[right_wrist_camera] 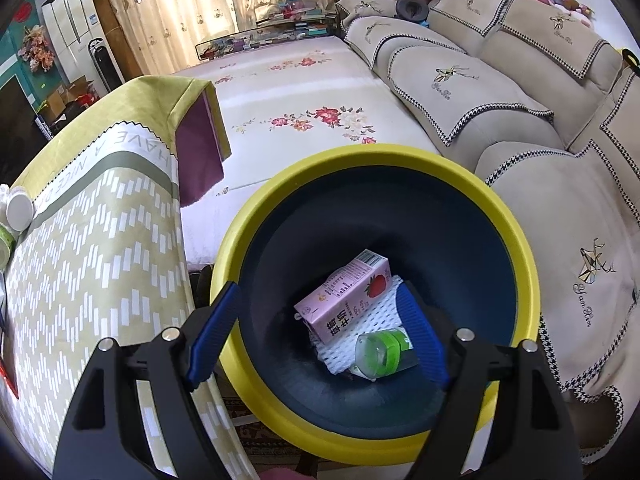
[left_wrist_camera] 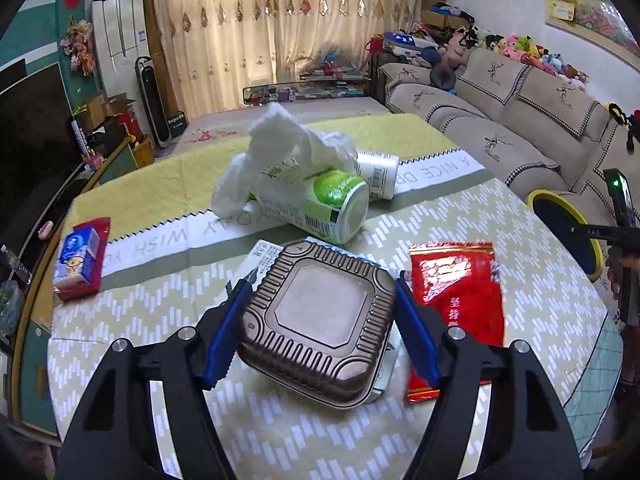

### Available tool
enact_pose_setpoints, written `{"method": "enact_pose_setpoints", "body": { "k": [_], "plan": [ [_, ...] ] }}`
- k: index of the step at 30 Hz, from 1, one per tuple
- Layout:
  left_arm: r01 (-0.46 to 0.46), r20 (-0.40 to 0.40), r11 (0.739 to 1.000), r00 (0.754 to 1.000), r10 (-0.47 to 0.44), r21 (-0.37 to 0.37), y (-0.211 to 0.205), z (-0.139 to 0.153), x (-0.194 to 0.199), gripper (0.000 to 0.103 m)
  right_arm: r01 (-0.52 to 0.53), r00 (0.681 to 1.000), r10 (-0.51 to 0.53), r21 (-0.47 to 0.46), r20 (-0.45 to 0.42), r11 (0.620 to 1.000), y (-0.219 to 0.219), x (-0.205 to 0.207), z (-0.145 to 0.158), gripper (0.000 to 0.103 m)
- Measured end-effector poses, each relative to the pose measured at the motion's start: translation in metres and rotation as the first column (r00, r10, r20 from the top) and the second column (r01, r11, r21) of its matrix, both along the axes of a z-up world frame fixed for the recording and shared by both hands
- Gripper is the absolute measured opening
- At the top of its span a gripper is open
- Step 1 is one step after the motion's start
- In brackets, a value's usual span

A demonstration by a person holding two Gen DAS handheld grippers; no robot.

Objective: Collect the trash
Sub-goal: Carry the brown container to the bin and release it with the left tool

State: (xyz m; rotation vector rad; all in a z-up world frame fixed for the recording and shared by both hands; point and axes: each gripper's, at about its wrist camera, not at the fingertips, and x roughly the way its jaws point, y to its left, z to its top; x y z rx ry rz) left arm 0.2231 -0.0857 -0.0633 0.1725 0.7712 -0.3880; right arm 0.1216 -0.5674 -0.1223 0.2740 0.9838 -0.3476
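— what's your left gripper (left_wrist_camera: 322, 320) doing?

— my blue fingers (left_wrist_camera: 224, 336) sit on either side of a brown ribbed takeout container (left_wrist_camera: 320, 324), which lies upside down on the patterned tablecloth (left_wrist_camera: 160, 320). the pads look pressed to its sides, so i'd say i'm gripping it.

— what's around it?

— a red snack wrapper (left_wrist_camera: 456, 300) just beside it at 3 o'clock. at 12 o'clock a green-and-white can (left_wrist_camera: 320, 208) lies on its side with crumpled white tissue (left_wrist_camera: 280, 148) draped over it, and a white bottle (left_wrist_camera: 378, 174) lies behind. a blue-and-red packet (left_wrist_camera: 80, 256) sits well apart at 9 o'clock.

— and the right one?

— my right gripper (right_wrist_camera: 320, 332) is spread wide with nothing in it, over the yellow-rimmed dark bin (right_wrist_camera: 280, 208), which sits between the table and the beige sofa (right_wrist_camera: 480, 100).

— what's in the bin?

— a pink strawberry milk carton (right_wrist_camera: 340, 300) on white foam netting (right_wrist_camera: 376, 316), and at 5 o'clock of it a green-capped bottle (right_wrist_camera: 384, 354), touching the netting.
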Motion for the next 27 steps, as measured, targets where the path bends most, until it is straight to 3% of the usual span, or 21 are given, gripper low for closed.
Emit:
{"method": "enact_pose_setpoints", "body": {
  "k": [6,15,19,27],
  "plan": [
    [0.017,0.017,1.0,1.0,-0.017,-0.005,-0.011,0.02,-0.017,0.07,0.002,1.0,-0.002,-0.011,0.012,1.0,-0.004,-0.011,0.004,0.076],
    [0.168,0.034,0.986,0.985,-0.169,0.007,-0.081,0.033,-0.039,0.07,0.033,0.998,-0.03,-0.043,0.058,0.999,-0.022,-0.039,0.019,0.076],
    [0.257,0.031,0.967,0.966,-0.257,0.002,-0.13,0.037,-0.042,0.07,0.062,0.995,-0.056,-0.073,0.079,0.995,-0.037,-0.06,0.027,0.076],
    [0.436,0.023,0.9,0.9,-0.436,-0.002,-0.246,0.039,-0.043,0.071,0.125,0.987,-0.113,-0.103,0.114,0.987,-0.067,-0.101,0.043,0.076]
  ]
}}
